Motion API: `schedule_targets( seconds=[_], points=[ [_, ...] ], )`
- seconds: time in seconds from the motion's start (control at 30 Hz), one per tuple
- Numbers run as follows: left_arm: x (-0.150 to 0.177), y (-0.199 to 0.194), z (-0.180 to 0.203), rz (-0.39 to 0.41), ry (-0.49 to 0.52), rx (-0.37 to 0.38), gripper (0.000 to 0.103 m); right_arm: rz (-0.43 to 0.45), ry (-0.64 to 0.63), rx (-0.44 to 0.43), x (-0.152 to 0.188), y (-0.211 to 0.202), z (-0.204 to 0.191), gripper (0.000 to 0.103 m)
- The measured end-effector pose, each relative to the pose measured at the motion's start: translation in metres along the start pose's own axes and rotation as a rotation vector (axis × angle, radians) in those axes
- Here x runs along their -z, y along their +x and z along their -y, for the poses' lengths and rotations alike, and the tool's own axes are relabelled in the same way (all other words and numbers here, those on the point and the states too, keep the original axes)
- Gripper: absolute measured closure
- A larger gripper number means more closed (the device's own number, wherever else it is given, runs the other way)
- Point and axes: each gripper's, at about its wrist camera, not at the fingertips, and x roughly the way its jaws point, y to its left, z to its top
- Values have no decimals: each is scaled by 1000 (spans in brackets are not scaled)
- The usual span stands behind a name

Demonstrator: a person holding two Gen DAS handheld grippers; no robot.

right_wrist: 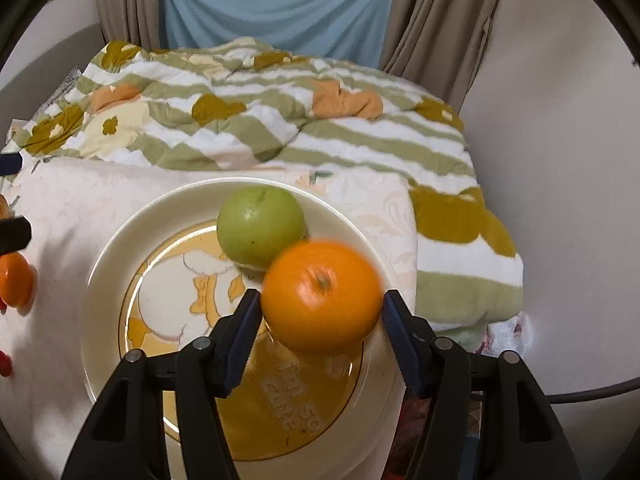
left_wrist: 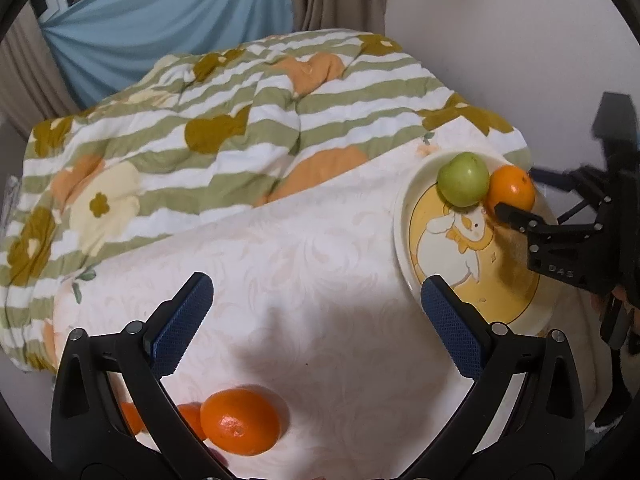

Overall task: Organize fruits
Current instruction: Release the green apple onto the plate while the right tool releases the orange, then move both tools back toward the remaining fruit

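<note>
green apple (right_wrist: 260,230) and orange (right_wrist: 322,296) touching on the cartoon plate (right_wrist: 104,280) — another orange (left_wrist: 240,420) on the sheet.

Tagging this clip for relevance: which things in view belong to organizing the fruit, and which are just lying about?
Belong to the job:
- plate
- green apple on the plate
- orange on the plate, between the open right hand-held gripper fingers
- loose orange on the sheet
- left hand-held gripper, open

Lying about:
- striped blanket
- curtains
- blue cloth
</note>
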Motion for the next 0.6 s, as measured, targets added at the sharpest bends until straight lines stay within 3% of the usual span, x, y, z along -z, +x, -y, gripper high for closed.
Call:
schedule_targets(
  seconds=[0.03,0.07,0.33,0.6],
  points=[
    [1,0,1,-3,-1,-1,0,21,11,1,-2,-3,2,12],
    [1,1,1,-6,0,-2,0,36,20,-2,-2,-6,2,0],
    [1,-11,7,7,3,-28,0,37,45,-9,-3,-17,4,0],
    [2,-55,10,72,-10,-57,0,68,53,22,-8,-65,10,0]
  ],
)
